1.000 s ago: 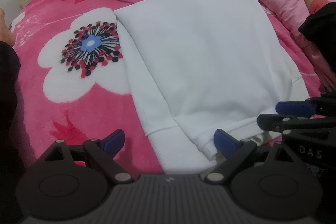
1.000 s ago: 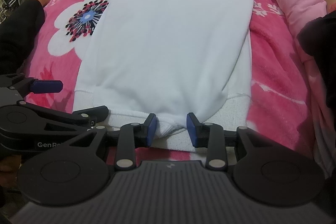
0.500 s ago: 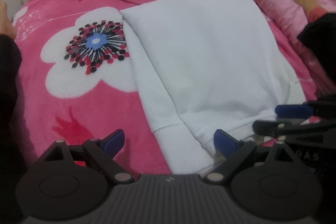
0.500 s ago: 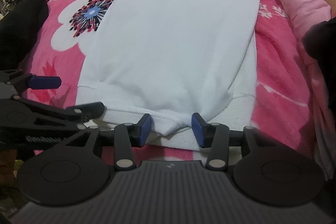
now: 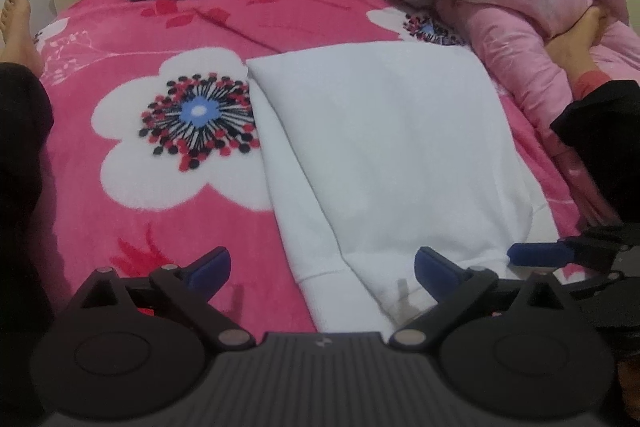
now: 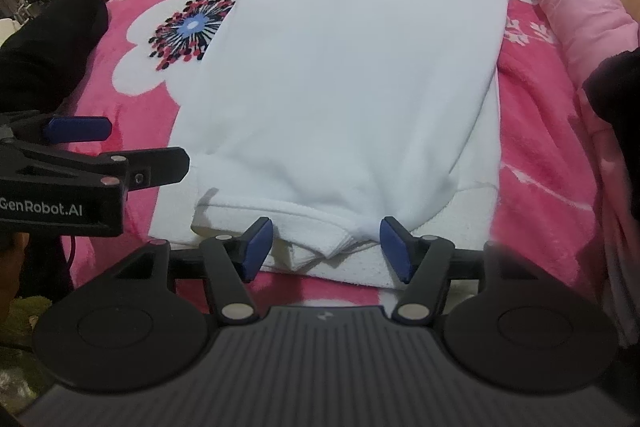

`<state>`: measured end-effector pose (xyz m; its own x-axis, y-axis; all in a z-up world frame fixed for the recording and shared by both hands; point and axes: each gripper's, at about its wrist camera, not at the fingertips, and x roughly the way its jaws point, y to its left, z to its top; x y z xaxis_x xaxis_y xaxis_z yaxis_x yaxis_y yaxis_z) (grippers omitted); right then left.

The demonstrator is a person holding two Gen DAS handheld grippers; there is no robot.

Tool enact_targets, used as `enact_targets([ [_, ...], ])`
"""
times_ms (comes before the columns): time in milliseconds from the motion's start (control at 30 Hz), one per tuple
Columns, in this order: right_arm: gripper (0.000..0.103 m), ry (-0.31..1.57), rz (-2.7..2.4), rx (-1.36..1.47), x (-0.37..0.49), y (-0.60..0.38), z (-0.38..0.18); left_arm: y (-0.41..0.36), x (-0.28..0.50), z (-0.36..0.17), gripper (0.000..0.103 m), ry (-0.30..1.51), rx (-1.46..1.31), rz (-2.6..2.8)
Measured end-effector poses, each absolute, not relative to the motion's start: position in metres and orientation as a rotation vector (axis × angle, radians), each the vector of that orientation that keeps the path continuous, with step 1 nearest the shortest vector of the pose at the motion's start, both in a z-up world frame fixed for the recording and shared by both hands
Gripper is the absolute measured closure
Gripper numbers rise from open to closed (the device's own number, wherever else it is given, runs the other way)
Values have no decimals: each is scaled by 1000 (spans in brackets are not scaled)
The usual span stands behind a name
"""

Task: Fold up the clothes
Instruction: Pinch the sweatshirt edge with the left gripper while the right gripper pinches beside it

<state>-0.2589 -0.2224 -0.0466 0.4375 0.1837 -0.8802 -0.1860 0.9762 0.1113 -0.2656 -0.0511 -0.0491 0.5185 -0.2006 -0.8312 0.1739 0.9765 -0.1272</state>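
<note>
We see no containers here, only the pink flowered blanket (image 5: 132,223) spread ahead of both grippers. On it, straight ahead of us, lies the white garment (image 6: 344,83), folded flat with its sides turned in, smooth on top, its ribbed hem nearest. Our left gripper (image 5: 322,267) is spread wide over the hem's left corner; our right gripper (image 6: 326,241) stands apart around the bunched hem, not pinching it.
</note>
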Motion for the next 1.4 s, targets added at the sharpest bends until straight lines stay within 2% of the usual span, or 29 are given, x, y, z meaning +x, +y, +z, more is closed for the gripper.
enact_targets([
  [200,37,1046,255,34,-268,-228,-34,-43,-260,-48,3,996,-63,-202],
  [433,35,903,274,268,-274,-262,-11,-23,-242,-60,3,1009,-163,-180],
  [700,32,837,142,479,-231,-289,-7,-11,-207,-84,7,999,-297,-217],
  [900,31,804,27,591,-186,-299,-20,-9,-178,-101,20,994,-407,-311],
  [1200,31,782,-99,755,-153,-326,-61,9,-167,-117,22,969,-562,-392],
  [1400,31,697,-108,1012,-146,-360,-82,2,-132,-124,21,973,-644,-418],
])
